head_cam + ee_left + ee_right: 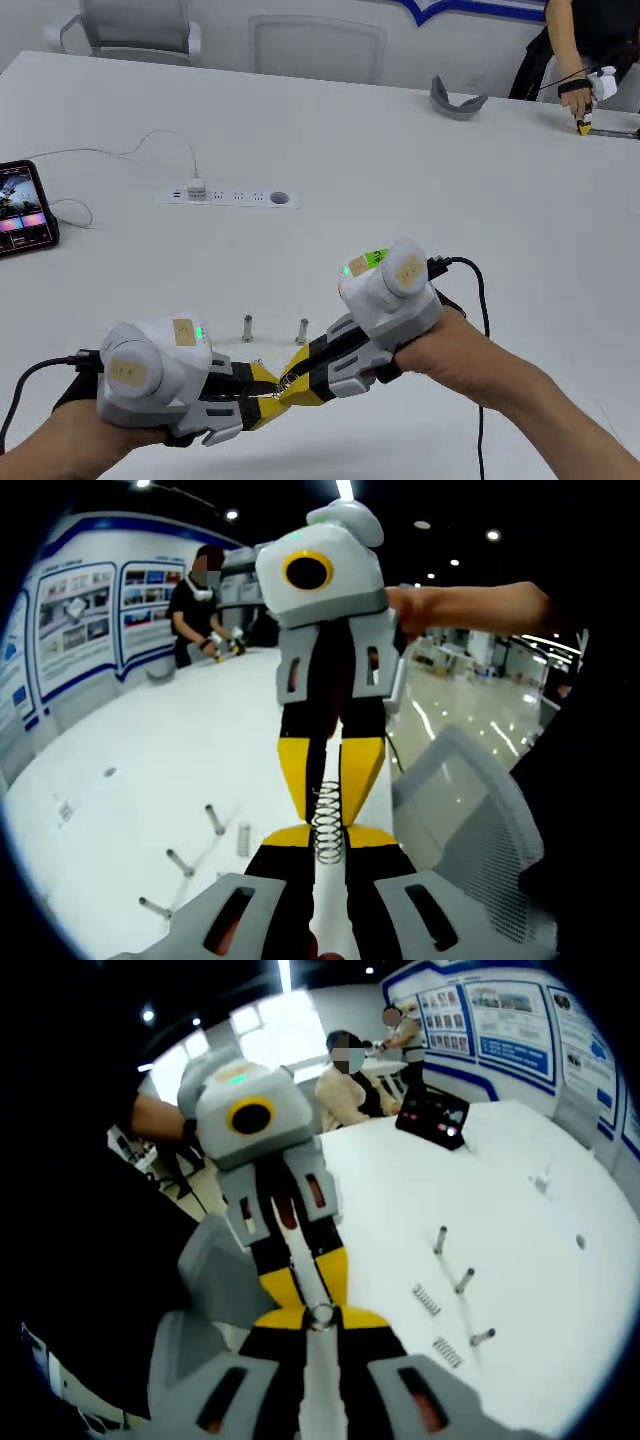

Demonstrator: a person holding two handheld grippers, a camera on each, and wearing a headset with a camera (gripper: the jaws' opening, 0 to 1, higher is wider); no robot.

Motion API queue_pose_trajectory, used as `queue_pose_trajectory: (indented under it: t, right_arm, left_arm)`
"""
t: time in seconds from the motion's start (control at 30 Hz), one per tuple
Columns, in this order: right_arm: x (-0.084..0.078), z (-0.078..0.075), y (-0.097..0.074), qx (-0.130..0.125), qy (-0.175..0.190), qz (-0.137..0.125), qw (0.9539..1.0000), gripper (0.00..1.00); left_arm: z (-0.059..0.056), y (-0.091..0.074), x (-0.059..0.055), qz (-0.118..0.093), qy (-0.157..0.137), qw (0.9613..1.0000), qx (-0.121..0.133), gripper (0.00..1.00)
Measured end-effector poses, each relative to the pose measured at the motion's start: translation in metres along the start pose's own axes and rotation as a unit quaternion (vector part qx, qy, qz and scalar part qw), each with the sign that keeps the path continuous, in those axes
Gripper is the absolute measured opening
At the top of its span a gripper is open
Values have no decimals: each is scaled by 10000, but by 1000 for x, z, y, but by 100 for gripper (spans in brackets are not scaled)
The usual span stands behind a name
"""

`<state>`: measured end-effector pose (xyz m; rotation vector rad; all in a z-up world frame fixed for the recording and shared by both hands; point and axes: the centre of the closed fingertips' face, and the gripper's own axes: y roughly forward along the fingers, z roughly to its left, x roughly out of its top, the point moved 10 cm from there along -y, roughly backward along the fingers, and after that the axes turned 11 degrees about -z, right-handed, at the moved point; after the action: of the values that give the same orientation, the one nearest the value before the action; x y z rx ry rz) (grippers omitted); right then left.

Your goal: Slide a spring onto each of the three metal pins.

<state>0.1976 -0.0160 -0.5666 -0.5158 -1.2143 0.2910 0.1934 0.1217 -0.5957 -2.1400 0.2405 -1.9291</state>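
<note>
Silvery wire coil spring (327,825) spans left to right between left gripper (268,392) and right gripper (300,377), both jaws clamped on its ends; upright metal pins (302,330) stand just beyond, nearer the right.

left hand-held gripper (270,396) and right hand-held gripper (297,376) meet tip-to-tip, jaws closed.

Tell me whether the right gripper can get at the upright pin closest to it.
Probably yes: the pin stands just past the right gripper, with bare table between. But a spring bridges its tips and the left gripper, so its jaws look busy.
</note>
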Motion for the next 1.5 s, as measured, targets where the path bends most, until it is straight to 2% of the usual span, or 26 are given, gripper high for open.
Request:
queue_pose_trajectory:
  t: [0.1,0.17,0.23,0.43,0.7,0.93,0.97,1.03,1.17,1.23,1.5]
  right_arm:
    - [1,2,3,133,-134,148,9997,12]
    - [2,0,5,146,-190,175,9996,12]
    - [4,-2,7,139,-191,173,9996,12]
    - [6,-4,11,139,-150,98,9997,12]
    - [8,-11,8,44,-7,-40,10000,12]
    - [7,-17,7,-36,69,-57,10000,12]
    - [7,-19,7,-74,81,-34,9999,12]
    - [6,-21,8,-96,80,-2,9999,12]
    - [6,-25,10,-121,117,-8,9999,12]
    - [5,-28,12,-220,99,-4,9997,12]
    - [4,-42,24,-278,132,86,9995,12]
  left_arm:
    - [-2,-1,-2,72,89,9999,-92,10]
    - [-2,-3,-3,49,72,10000,-37,10]
    - [0,-6,-5,-28,-3,10000,78,11]
    - [2,-13,-8,-69,-85,9995,286,14]
    - [5,-31,-18,-139,-342,9965,744,21]
    - [9,-48,-26,-233,-575,9903,1246,24]
    - [11,-52,-27,-284,-679,9873,1406,24]
    - [14,-58,-30,-355,-759,9843,1552,24]
    - [18,-68,-32,-354,-803,9802,1773,26]
    - [21,-73,-34,-330,-814,9764,1974,28]
    - [31,-90,-42,-325,-945,9652,2416,33]
